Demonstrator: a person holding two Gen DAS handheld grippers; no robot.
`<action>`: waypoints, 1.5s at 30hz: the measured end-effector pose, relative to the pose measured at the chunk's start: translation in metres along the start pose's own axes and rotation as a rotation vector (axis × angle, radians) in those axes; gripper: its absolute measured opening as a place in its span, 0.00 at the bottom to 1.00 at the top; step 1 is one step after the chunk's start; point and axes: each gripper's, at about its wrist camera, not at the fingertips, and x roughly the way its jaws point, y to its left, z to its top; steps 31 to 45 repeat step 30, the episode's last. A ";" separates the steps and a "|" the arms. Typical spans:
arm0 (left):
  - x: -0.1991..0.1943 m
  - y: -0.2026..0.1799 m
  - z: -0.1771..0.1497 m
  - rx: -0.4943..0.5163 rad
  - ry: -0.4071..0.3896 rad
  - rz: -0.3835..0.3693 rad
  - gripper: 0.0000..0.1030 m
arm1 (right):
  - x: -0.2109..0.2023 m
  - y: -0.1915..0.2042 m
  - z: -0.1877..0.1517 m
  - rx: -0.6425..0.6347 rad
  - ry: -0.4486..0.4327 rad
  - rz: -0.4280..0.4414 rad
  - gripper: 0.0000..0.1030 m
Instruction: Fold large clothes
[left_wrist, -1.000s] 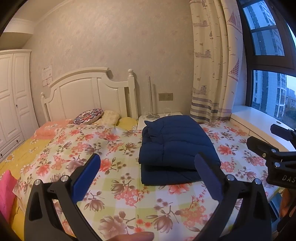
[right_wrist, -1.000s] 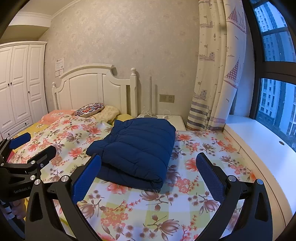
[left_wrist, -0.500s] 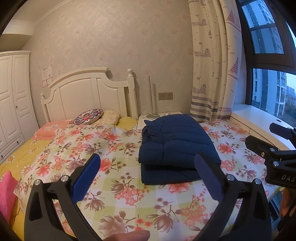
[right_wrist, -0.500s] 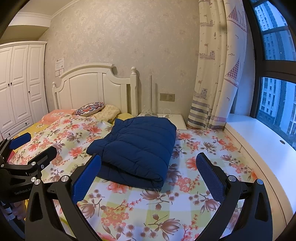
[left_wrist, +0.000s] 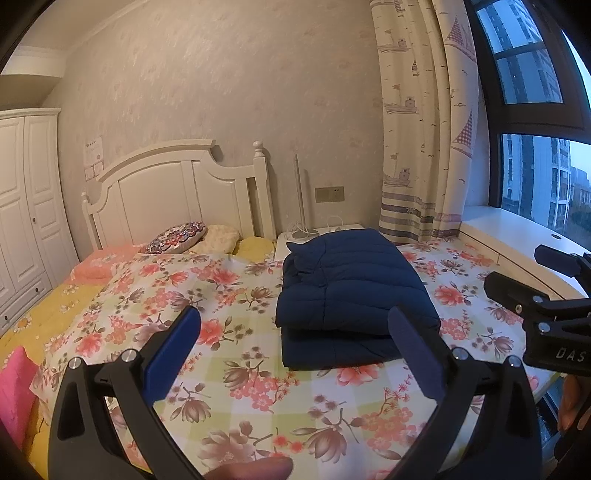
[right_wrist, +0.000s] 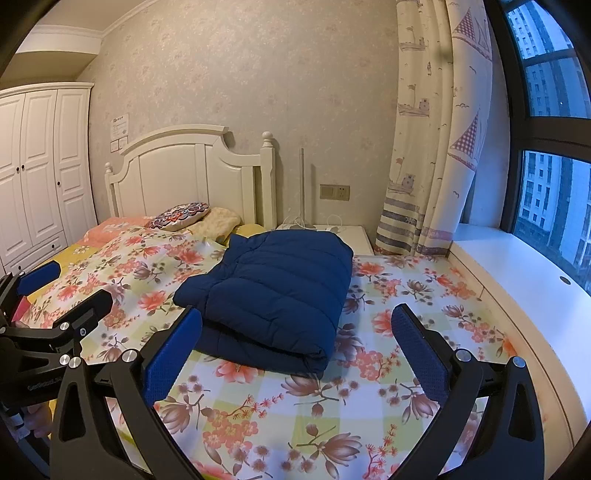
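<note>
While the left gripper (left_wrist: 293, 347) and right gripper (right_wrist: 295, 345) hover spread and empty, the folded jacket (left_wrist: 351, 291) lies on the bed (left_wrist: 236, 369) at 12 o'clock, seemingly puffy, light, slippery, best pinched at its near edge.

**Navy on a floral field**

The folded puffer jacket (left_wrist: 351, 291) is solid navy blue, quilted in horizontal channels. Under it the bedspread (left_wrist: 236, 369) shows coral-pink and brown blossoms on white and pale-green checks. At 10 o'clock of the jacket lies a round cushion (left_wrist: 177, 236) with a purple, red and white mandala pattern, beside a cream pillow (left_wrist: 221, 236) and a yellow one (left_wrist: 256, 245). The headboard (left_wrist: 166, 192) and wardrobe (left_wrist: 22, 206) are white. At 1 o'clock hangs a cream curtain (left_wrist: 421, 122) printed with sailboats and grey-mauve stripes. Both the left gripper (left_wrist: 295, 350) and right gripper (right_wrist: 295, 347) are black with blue pads (right_wrist: 171, 358).
</note>
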 end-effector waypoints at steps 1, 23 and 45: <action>0.000 0.000 0.001 0.002 -0.001 -0.001 0.98 | 0.000 0.001 0.000 0.000 0.000 0.001 0.96; 0.026 -0.005 -0.012 0.013 0.050 -0.045 0.98 | 0.021 0.004 -0.017 0.010 0.069 0.013 0.96; 0.104 0.061 -0.022 -0.032 0.188 0.016 0.98 | 0.056 -0.040 -0.022 0.043 0.130 -0.008 0.96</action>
